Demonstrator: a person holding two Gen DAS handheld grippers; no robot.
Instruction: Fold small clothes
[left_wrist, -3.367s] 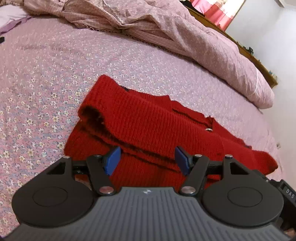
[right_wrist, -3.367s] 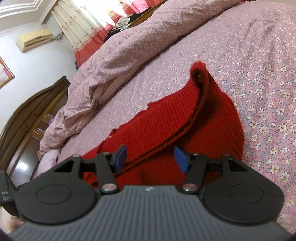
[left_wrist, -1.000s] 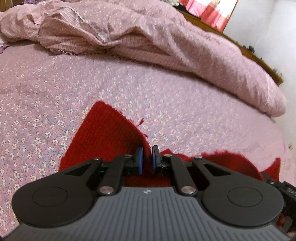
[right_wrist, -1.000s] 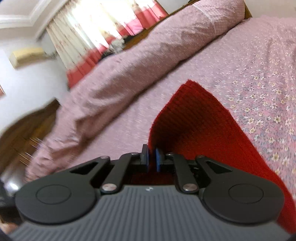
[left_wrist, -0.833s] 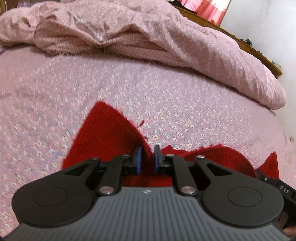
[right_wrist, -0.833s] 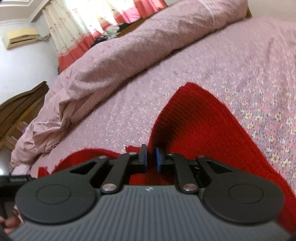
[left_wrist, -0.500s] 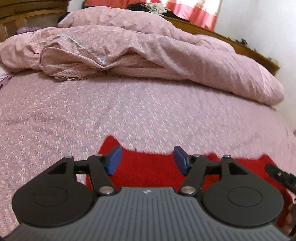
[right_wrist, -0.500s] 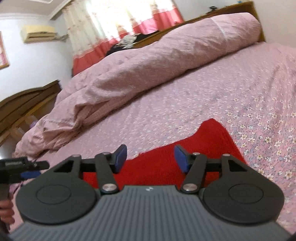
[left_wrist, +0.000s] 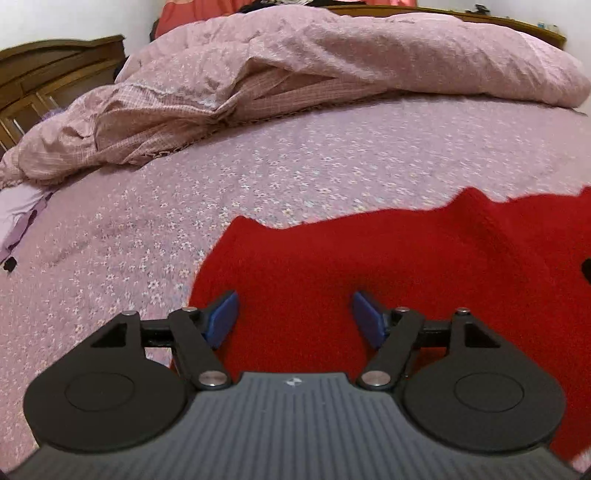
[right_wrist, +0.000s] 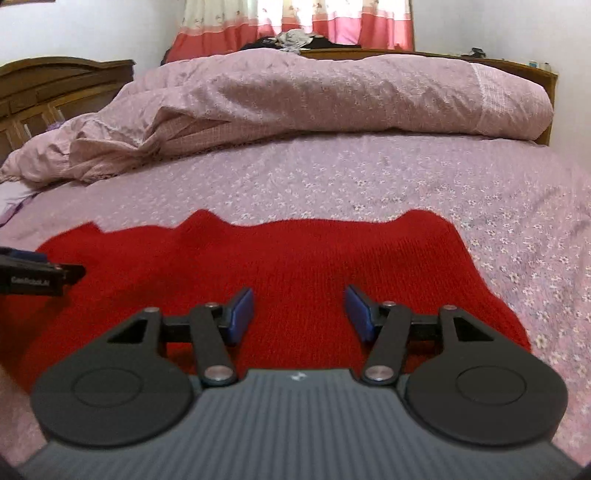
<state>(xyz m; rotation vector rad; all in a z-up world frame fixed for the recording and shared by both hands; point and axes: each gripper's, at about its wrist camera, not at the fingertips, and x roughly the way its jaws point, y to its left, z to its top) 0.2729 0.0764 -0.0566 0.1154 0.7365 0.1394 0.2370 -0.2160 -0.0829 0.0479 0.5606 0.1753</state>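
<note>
A red knitted garment (left_wrist: 388, 266) lies flat and folded on the pink floral bedsheet (left_wrist: 147, 221); it also shows in the right wrist view (right_wrist: 295, 258). My left gripper (left_wrist: 295, 317) is open and empty, just above the garment's left part. My right gripper (right_wrist: 299, 314) is open and empty, just above its right part. The left gripper's body (right_wrist: 33, 278) shows at the left edge of the right wrist view.
A rumpled pink duvet (right_wrist: 314, 99) lies across the far side of the bed. A wooden headboard (right_wrist: 55, 85) stands at the back left, red-and-white curtains (right_wrist: 295, 22) behind. A lilac cloth (left_wrist: 18, 218) lies at the sheet's left edge.
Both grippers held the garment's edge pinched, carried it over, then opened and let it go. The garment now lies flat, and both grippers have drawn back above it.
</note>
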